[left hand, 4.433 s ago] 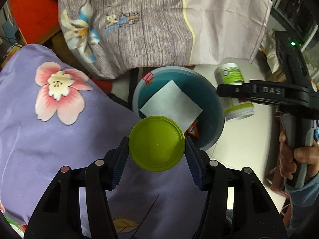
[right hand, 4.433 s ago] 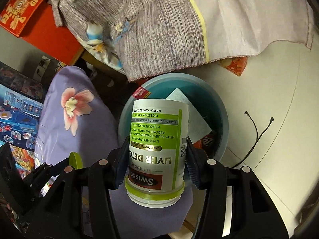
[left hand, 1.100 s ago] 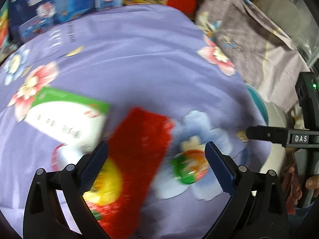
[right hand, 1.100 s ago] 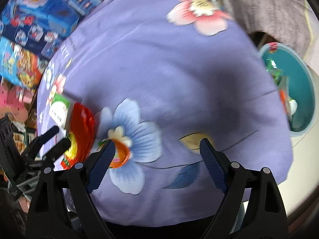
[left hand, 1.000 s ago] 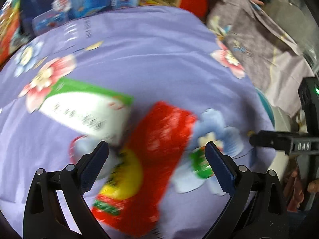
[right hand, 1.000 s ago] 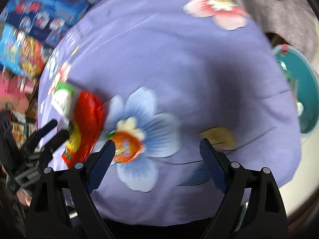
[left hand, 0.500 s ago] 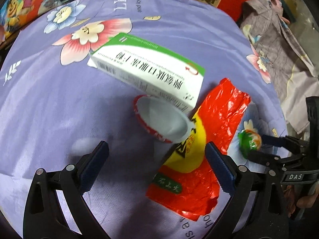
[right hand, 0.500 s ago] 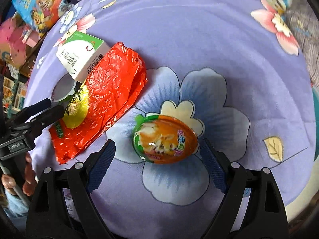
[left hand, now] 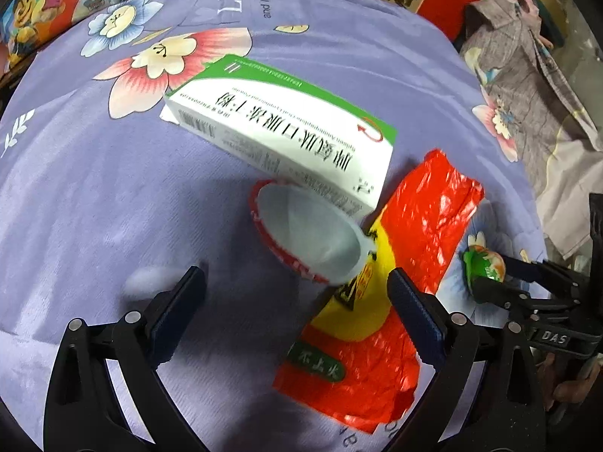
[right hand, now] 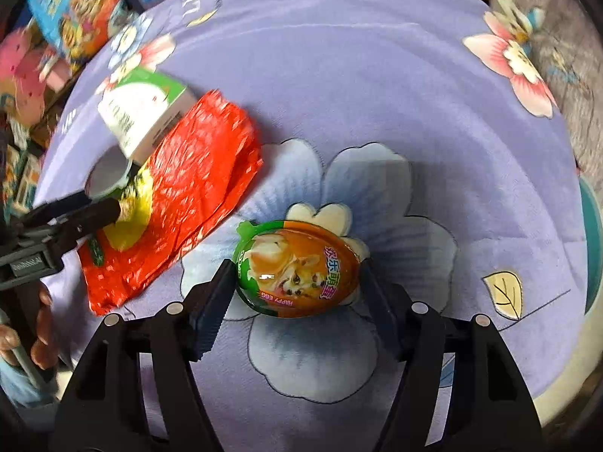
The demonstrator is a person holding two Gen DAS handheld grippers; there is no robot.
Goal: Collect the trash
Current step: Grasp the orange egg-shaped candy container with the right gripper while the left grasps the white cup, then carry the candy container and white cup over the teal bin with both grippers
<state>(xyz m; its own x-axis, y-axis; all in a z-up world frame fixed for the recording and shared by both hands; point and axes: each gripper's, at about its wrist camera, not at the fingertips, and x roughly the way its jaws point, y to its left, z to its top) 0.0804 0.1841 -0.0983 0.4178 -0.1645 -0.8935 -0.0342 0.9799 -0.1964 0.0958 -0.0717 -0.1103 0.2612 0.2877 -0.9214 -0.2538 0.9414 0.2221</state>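
Note:
My right gripper [right hand: 296,293] has its jaws closed in around an orange and green egg-shaped pack [right hand: 297,269] lying on the purple flowered cloth [right hand: 377,75]; both pads touch its sides. The egg also shows in the left wrist view [left hand: 484,265]. My left gripper [left hand: 297,301] is open above a tipped white cup with a red rim [left hand: 305,237]. The cup leans on a white and green medicine box [left hand: 282,132] and a red and yellow foil wrapper [left hand: 395,301].
The teal bin's rim [right hand: 589,248] shows at the right edge of the right wrist view. A grey flowered shirt [left hand: 535,86] lies beyond the cloth's right side. Colourful toy boxes [right hand: 75,11] stand along the far left.
Both grippers moved closer to the cloth. The right jaws narrowed from wide open onto the egg pack. The left gripper came nearer the cup and stayed open.

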